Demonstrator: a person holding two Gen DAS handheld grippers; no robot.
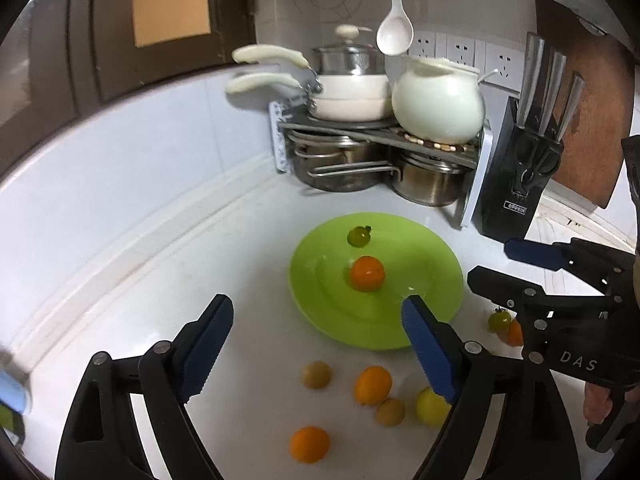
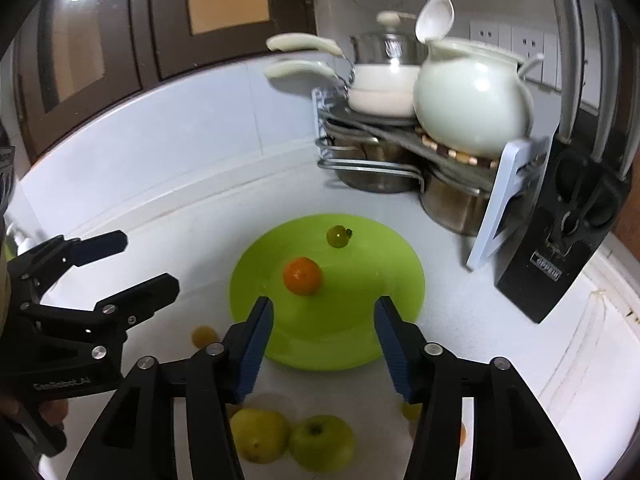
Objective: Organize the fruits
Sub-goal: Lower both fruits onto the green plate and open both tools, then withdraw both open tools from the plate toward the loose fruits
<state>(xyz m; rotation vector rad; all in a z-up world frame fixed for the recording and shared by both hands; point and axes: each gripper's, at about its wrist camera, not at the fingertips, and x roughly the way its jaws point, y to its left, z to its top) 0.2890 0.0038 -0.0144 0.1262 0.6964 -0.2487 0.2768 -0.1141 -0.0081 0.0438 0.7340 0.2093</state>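
A green plate (image 1: 420, 256) (image 2: 360, 320) lies on the white counter and carries an orange citrus (image 1: 367, 279) (image 2: 303, 275) and a small green tomato (image 1: 359, 236) (image 2: 338, 236). My left gripper (image 1: 318, 302) hovers open over the plate's near left rim, nothing between its blue pads. My right gripper (image 2: 325, 304) is open above the plate's near edge, also empty; it shows at the right (image 1: 496, 264) in the left wrist view. Loose on the counter lie several small fruits, among them an orange one (image 1: 372, 385), a yellow one (image 1: 432, 406) and two green apples (image 2: 260, 434) (image 2: 322, 442).
Behind the plate a corner rack (image 1: 380, 136) carries white pans, steel pots and a round white pot (image 1: 438, 100). A black knife block (image 1: 516, 184) and a wooden board (image 1: 588, 100) stand at the right. A white spoon (image 1: 394, 32) hangs above. Tiled wall bounds the left.
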